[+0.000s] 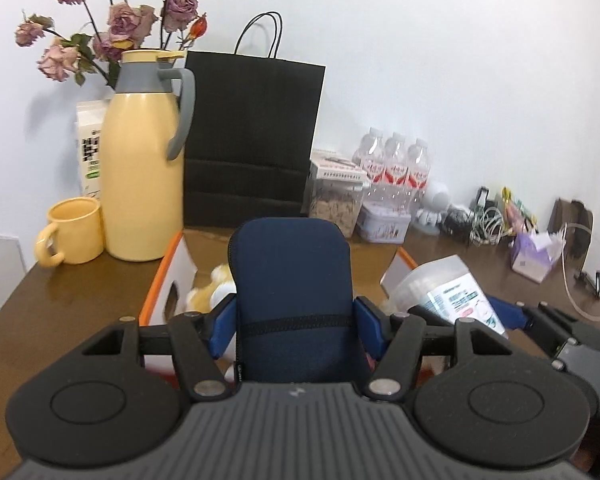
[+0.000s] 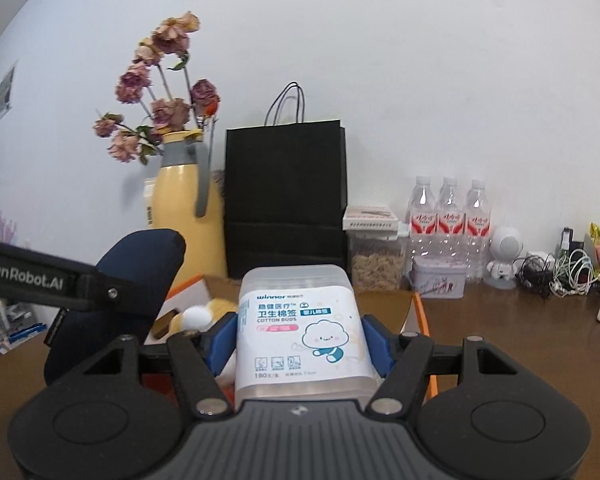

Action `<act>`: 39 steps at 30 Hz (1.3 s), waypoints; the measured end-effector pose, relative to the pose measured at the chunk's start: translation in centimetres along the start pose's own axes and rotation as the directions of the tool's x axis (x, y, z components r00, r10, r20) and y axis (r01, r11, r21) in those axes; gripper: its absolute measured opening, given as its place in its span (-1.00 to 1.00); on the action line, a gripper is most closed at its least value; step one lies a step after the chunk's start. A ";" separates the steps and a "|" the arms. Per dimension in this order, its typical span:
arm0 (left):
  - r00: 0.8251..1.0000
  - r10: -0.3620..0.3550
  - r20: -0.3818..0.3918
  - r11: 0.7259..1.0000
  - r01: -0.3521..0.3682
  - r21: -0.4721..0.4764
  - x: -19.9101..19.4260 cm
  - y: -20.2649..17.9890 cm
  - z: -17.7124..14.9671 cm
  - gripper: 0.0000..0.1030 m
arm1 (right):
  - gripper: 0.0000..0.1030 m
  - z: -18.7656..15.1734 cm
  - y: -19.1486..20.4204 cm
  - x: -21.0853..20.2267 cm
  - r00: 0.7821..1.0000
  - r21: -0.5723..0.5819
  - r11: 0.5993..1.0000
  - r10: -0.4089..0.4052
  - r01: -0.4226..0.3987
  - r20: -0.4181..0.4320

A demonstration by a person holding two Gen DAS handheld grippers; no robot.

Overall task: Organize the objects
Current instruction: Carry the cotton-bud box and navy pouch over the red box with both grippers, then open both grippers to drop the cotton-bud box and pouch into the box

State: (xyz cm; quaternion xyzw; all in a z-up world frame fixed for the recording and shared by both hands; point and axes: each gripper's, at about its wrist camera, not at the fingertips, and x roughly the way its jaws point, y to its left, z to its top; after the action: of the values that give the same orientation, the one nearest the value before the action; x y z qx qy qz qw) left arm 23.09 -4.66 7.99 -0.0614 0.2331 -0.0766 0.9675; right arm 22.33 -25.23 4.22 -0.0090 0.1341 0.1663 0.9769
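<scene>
My left gripper [image 1: 295, 326] is shut on a navy blue zip pouch [image 1: 292, 280], held upright above an open cardboard box [image 1: 172, 264] with orange edges. My right gripper [image 2: 298, 342] is shut on a clear plastic cotton buds box [image 2: 300, 328] with a white label, also above that cardboard box [image 2: 192, 292]. A yellow and white plush toy [image 1: 212, 288] lies inside it; the plush toy [image 2: 202, 314] shows in the right wrist view too. The pouch [image 2: 136, 280] and left gripper arm show at the left of the right wrist view; the cotton buds box [image 1: 448, 292] at the right of the left one.
On the brown table [image 1: 80, 292] stand a yellow mug [image 1: 72, 230], a yellow thermos jug [image 1: 144, 156] with dried roses behind, a black paper bag [image 1: 252, 136], a jar of flakes [image 1: 336, 204], three water bottles [image 1: 396, 164], a tin [image 1: 384, 224], cables [image 1: 476, 220] and tissues [image 1: 534, 252].
</scene>
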 end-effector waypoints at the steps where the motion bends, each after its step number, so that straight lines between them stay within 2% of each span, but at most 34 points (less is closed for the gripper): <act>1: 1.000 -0.002 0.003 1.000 0.002 -0.001 0.7 -0.1 0.4 0.22 | 0.27 0.3 -0.1 0.7 1.000 -0.002 1.000 -0.006 0.006 -0.002; 6: 1.000 -0.001 -0.013 1.000 0.000 -0.021 4.9 0.2 1.2 0.22 | 0.27 1.2 -0.8 4.7 0.998 -0.009 0.999 -0.041 0.041 -0.036; 13: 0.999 0.008 -0.054 1.000 -0.010 -0.029 10.8 0.9 0.9 0.22 | 0.27 0.2 -1.5 10.4 0.990 0.011 0.996 -0.082 0.084 -0.114; 18: 0.994 -0.003 -0.106 1.000 0.002 -0.010 13.4 1.3 0.1 0.23 | 0.26 -1.0 -1.8 12.1 0.984 0.000 0.996 -0.089 0.090 -0.156; 21: 0.995 -0.010 -0.103 1.000 0.011 0.016 13.4 1.1 -0.3 0.29 | 0.26 -1.2 -1.9 12.3 0.983 0.007 0.996 -0.085 0.087 -0.164; 22: 0.996 -0.002 -0.091 1.000 0.005 0.025 13.2 0.9 -0.3 0.39 | 0.27 -1.2 -1.9 12.3 0.982 0.005 0.996 -0.087 0.089 -0.170; 23: 0.997 0.006 -0.077 0.999 -0.004 0.035 12.9 0.8 -0.4 0.69 | 0.27 -1.3 -1.9 12.3 0.981 0.002 0.996 -0.086 0.088 -0.174; 24: 0.998 0.015 -0.060 0.999 -0.012 0.041 12.5 0.6 -0.4 0.86 | 0.29 -1.3 -1.9 12.3 0.981 0.002 0.996 -0.085 0.087 -0.175; 25: 0.999 0.020 -0.032 0.999 -0.018 0.043 12.0 0.5 -0.4 1.00 | 0.48 -1.4 -1.9 12.3 0.980 0.002 0.996 -0.090 0.092 -0.176; 26: 1.000 0.026 -0.011 0.999 -0.026 0.046 11.7 0.4 -0.4 1.00 | 0.77 -1.4 -1.9 12.2 0.980 0.001 0.995 -0.096 0.097 -0.173; 28: 1.000 0.031 -0.002 0.998 -0.031 0.054 11.3 0.1 -0.3 1.00 | 0.96 -1.4 -1.9 11.9 0.983 0.001 0.995 -0.099 0.100 -0.155; 39: 0.999 0.033 0.038 0.998 -0.035 0.054 10.0 -0.2 0.2 1.00 | 0.99 -0.9 -2.1 10.7 0.988 0.013 0.996 -0.091 0.094 -0.127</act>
State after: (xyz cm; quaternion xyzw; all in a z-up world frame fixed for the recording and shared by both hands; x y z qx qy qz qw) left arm 31.97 -6.63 3.73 -0.0325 0.2140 -0.0652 0.9741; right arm 32.54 -23.82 0.48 -0.0164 0.1968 0.1185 0.9731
